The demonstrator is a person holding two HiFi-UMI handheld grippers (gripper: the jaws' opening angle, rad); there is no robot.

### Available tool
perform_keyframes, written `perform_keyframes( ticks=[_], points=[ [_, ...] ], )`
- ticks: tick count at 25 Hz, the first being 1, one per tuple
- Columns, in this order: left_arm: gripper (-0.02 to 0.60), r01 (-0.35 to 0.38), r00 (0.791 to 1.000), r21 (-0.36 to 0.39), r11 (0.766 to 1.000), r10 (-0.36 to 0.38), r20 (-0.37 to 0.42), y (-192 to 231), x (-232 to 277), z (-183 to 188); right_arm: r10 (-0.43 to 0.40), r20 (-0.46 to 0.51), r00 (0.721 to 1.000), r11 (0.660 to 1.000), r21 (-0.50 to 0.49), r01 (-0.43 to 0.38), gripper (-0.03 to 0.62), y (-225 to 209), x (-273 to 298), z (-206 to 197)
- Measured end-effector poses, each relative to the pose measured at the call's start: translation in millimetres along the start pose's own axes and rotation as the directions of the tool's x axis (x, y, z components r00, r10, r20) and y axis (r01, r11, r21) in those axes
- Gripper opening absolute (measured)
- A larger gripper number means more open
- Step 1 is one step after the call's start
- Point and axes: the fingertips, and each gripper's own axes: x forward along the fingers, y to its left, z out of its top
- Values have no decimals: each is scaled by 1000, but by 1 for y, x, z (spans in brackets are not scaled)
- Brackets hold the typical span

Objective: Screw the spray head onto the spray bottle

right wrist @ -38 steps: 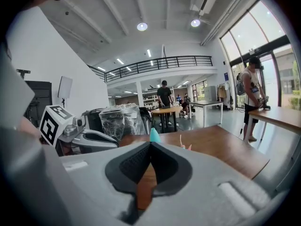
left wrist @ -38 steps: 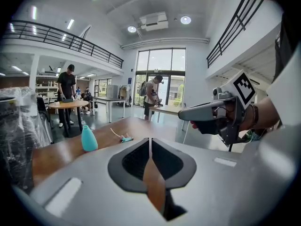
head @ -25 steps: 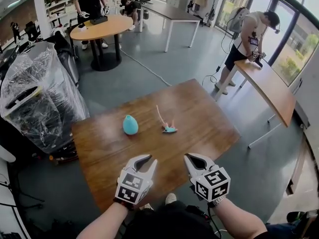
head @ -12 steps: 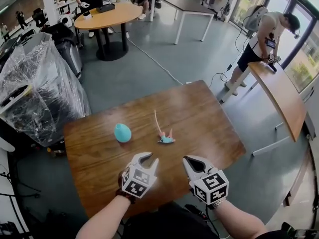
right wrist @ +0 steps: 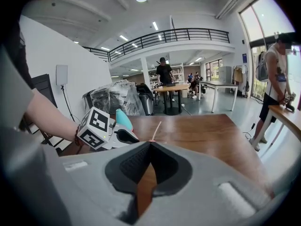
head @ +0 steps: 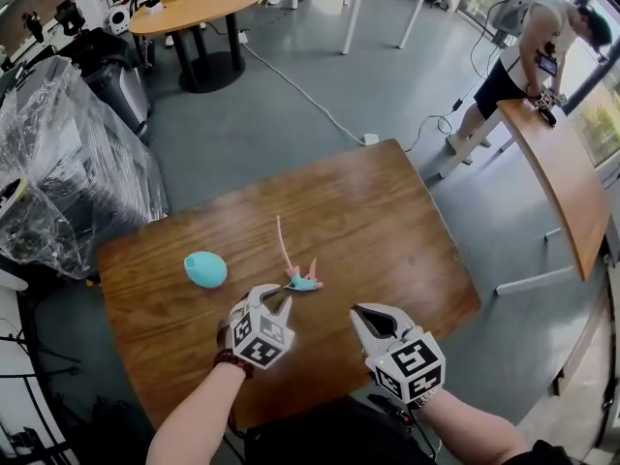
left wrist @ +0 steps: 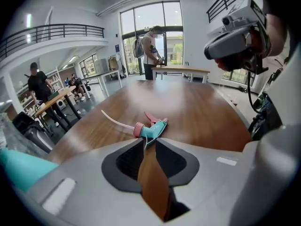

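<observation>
Head view is showing me both grippers hovering over the near part of the brown wooden surface (head: 387, 231). The left gripper (head: 271, 300) is pointing down at the spray head (head: 303, 281), which is lying on the surface just beyond and slightly to the right of its fingers (head: 255, 296). I am seeing no contact between them. The spray head's pink dip tube (head: 282, 245) is stretching away from the fingers towards the far side. The teal spray bottle (head: 204, 269) is sitting on the surface off to the left of the left fingers, apart from the spray head.

In the left gripper view the left gripper (left wrist: 145, 140) is holding its fingers only slightly apart, with bare wood showing through the narrow gap and nothing held. The teal and pink spray head (left wrist: 151, 128) is lying right past the fingertips, and the spray bottle (left wrist: 21, 166) is peeking in at the lower left.

The right gripper (head: 360, 310) is hanging to the right of the spray head, clear of it. In the right gripper view the right gripper (right wrist: 150, 143) is keeping its fingers pressed together on nothing. The left gripper (right wrist: 134, 136) and the spray bottle (right wrist: 123, 119) are showing beyond them to the left.
</observation>
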Motion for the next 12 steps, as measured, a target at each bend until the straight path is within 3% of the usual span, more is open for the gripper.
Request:
perform_keyframes(
  ticks=[6,12],
  points=[
    [89,52,996,19,998,-50,-76,1,25,-14,16,-11,1000,1000,6,-16,-8,-19,5,-2],
    [86,76,993,24,997,-73,-93,2,32,-17,27,-20,999,1000,17,-27,-8,-29,10,-5]
  ],
)
